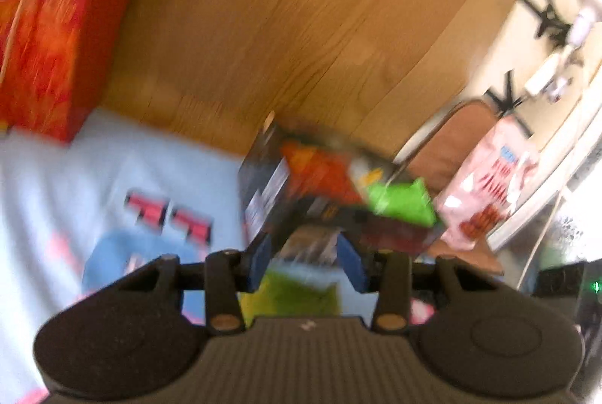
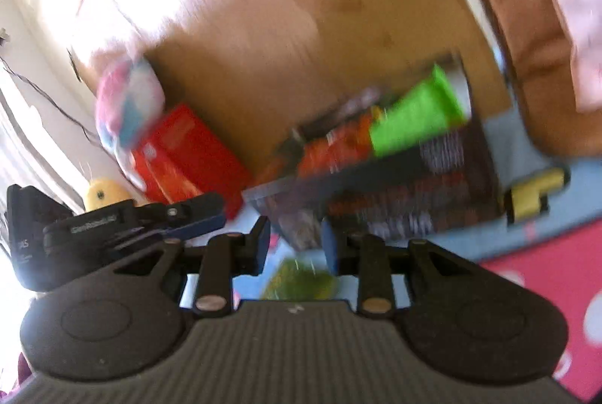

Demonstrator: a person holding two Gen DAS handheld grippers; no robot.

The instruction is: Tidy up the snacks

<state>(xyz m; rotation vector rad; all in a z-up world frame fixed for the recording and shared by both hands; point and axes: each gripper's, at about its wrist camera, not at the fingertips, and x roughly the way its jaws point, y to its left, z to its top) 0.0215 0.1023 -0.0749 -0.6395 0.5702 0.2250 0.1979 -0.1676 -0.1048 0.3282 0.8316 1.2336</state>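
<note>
Snack packets (image 2: pixel 376 136) sit in a mesh basket (image 2: pixel 432 200) on the mat (image 2: pixel 526 234). Box (image 2: pixel 188 155) lies left of it, I think.

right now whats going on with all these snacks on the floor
A person holds a two-finger gripper in each hand and is sorting snacks on a mat on a wooden floor. Both the left gripper and the right gripper are open and grip nothing. Ahead of them sits a dark mesh basket already holding a green packet and orange packets. A red box lies off to the side. The pictures are blurred.
</note>
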